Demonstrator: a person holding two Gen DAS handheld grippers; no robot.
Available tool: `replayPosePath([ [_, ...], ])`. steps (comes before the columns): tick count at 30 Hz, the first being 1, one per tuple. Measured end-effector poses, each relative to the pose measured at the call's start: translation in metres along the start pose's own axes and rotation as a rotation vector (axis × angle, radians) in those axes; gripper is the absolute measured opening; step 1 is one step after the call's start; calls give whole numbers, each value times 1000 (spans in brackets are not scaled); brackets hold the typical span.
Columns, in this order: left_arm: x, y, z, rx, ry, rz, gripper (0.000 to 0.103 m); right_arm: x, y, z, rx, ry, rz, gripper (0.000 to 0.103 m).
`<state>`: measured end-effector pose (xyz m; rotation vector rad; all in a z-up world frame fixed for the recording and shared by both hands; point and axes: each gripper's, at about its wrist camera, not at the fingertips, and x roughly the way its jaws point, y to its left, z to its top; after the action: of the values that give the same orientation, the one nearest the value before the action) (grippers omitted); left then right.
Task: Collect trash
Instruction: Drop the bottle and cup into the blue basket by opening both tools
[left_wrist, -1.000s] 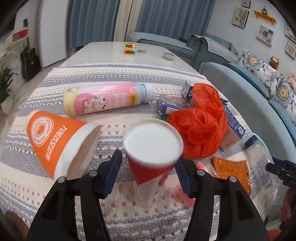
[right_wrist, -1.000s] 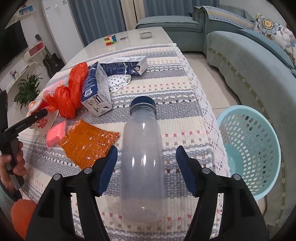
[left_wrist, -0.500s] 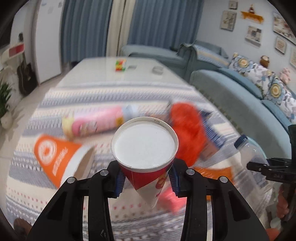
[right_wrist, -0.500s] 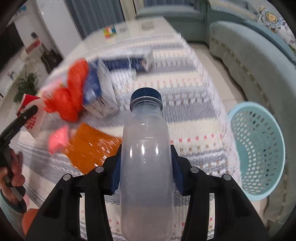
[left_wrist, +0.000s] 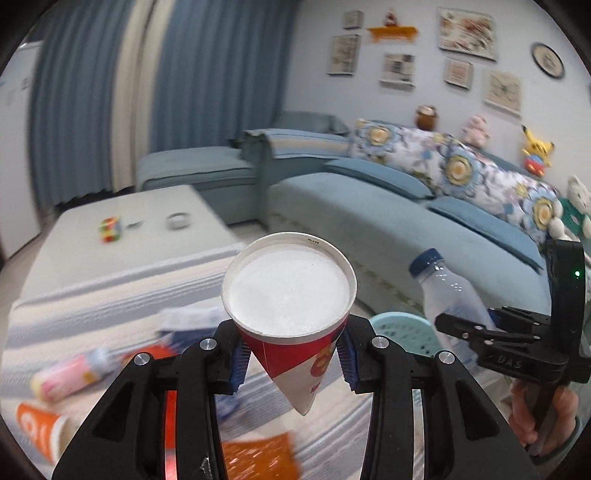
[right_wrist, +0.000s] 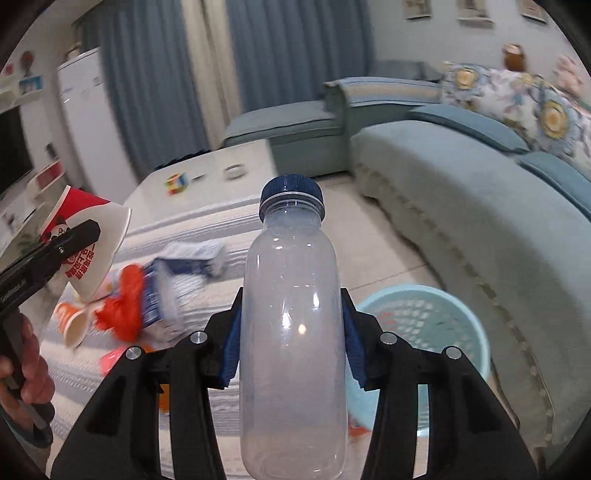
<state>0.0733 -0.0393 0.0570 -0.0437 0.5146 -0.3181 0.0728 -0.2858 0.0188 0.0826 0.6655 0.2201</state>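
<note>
My left gripper (left_wrist: 291, 360) jaws clamp red paper cup (left_wrist: 295, 332) below rim: light, crushable. Right gripper (right_wrist: 291, 350) jaws squeeze empty plastic bottle (right_wrist: 291, 332) mid-body: slick, springy.

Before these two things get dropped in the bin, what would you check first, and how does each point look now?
1. Left gripper holds the red paper cup: ok, pads press both sides of it.
2. Right gripper holds the clear bottle: ok, jaws clamp its body.
3. Bottle's blue cap on: ok.
4. Blue basket in reach and open: ok, it stands on the floor just beyond the bottle, beside the sofa.
5. Cup empty: ok, only a white inside shows.
6. Bottle empty: cannot tell, its wall is cloudy.
</note>
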Motion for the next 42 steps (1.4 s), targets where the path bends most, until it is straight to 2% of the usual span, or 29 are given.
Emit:
replayPosePath([
  [4,50,-44,2,21,68,-79,38,16,-49,-7,97,30,-66,44],
  [10,127,-100,-36,53,273,-198,38,65,-104,-46,205,199,-133,44],
  [14,162,-121,-67,74,386,-228,38,94,-126,-77,250,303,-145,44],
  [20,195,-138,-104,124,512,-238,39,116,-138,-104,289,373,-166,44],
  [25,209,-142,-120,146,555,-231,40,123,-145,-119,329,394,-168,44],
  [27,213,-139,-123,140,562,-218,55,123,-149,-120,345,391,-171,45],
  [28,213,-137,-125,136,560,-211,58,122,-150,-120,353,389,-170,45],
  [36,203,-130,-117,139,546,-185,59,101,-146,-113,377,338,-145,45],
  [42,171,-119,-98,108,484,-185,59,74,-121,-98,314,294,-137,45],
])
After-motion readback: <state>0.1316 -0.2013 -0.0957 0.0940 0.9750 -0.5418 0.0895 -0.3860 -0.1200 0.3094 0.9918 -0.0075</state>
